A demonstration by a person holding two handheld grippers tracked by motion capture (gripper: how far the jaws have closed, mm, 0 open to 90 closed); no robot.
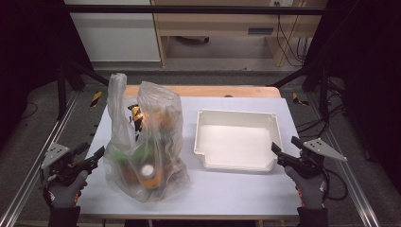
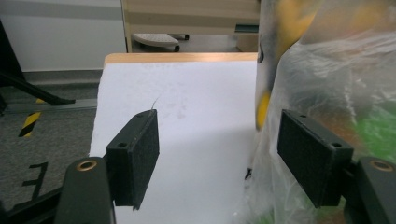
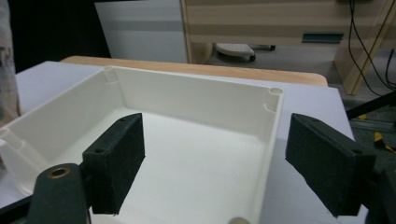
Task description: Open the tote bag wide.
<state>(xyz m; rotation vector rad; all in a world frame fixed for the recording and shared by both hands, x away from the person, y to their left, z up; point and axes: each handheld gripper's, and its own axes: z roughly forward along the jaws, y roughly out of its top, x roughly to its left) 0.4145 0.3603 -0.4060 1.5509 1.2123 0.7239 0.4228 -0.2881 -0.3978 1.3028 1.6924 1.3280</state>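
The high view shows the whole layout: a clear plastic bag (image 1: 142,142) stands on the left half of the white table (image 1: 227,189), and a white tray (image 1: 236,139) sits at its 3 o'clock, apart from it. An orange bottle with a pale cap (image 1: 148,171) lies low inside the bag; other contents are blurred by the film. A wooden strip (image 1: 213,91) borders the table's far edge.

The left gripper view adds close detail: bag film (image 2: 336,93) fills the 3 o'clock side, with yellow and green patches behind it, and bare table (image 2: 196,116) lies at 12 o'clock.

The right gripper view shows the tray (image 3: 196,107) empty, its right wall running between the jaws.

Left gripper (image 1: 87,163): held at the table's left edge, at the bag's 9 o'clock. Jaws released, wide apart; the right-hand jaw is just beside the bag film, and contact cannot be confirmed.

Right gripper (image 1: 283,153): held at the tray's near right corner, at its 4 o'clock. Jaws released, grasping nothing.
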